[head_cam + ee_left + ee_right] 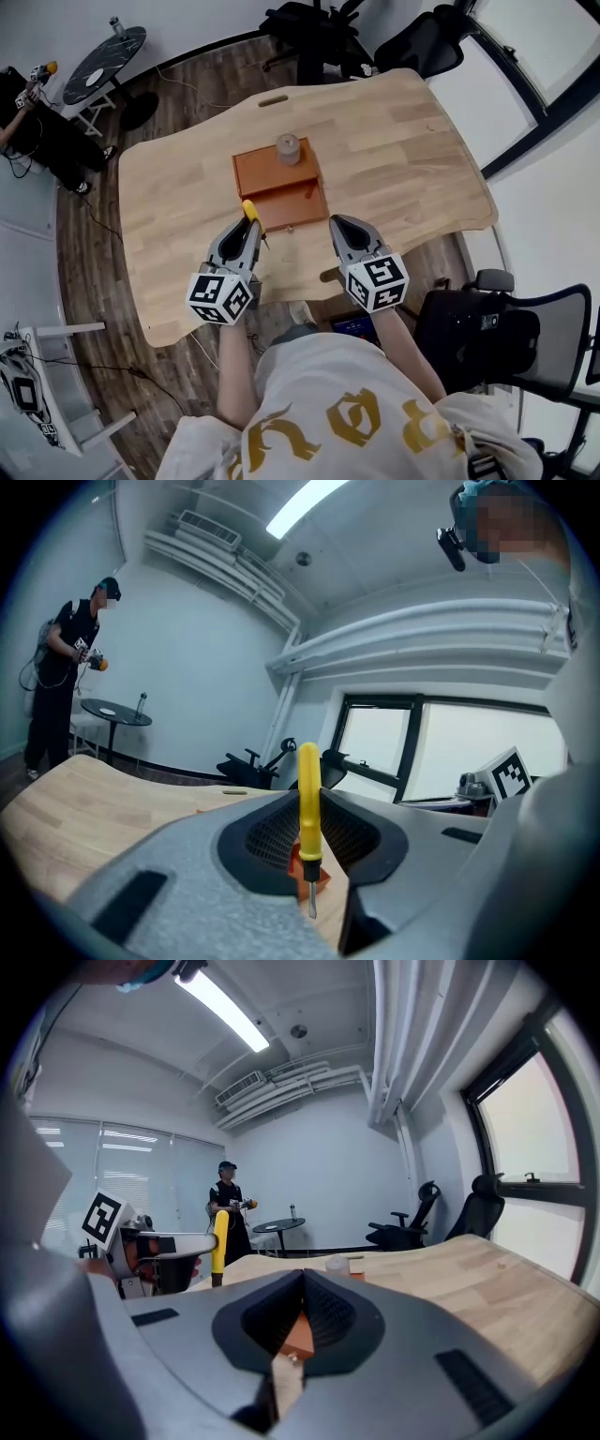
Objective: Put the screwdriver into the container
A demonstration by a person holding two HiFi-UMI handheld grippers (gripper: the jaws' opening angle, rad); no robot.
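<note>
Over the wooden table, one yellow screwdriver clamped in left claw, right claw closed empty, one orange container.

screwdriver: in the head view only the yellow handle end pokes past the left gripper; the rest is covered by the jaws clamped on it.
container: in the right gripper view only an orange wedge shows, in the gap below the right gripper's touching tips.
grey cylinder: stands at the container's far end; I cannot tell what it is.
speck: at the container's near edge, too small to name.
bystander: cut off by the head view's left edge; the orange thing in their hands is too small to tell.
round side table: the items on top are too small to tell.
office chair: cut off by the right edge.
</note>
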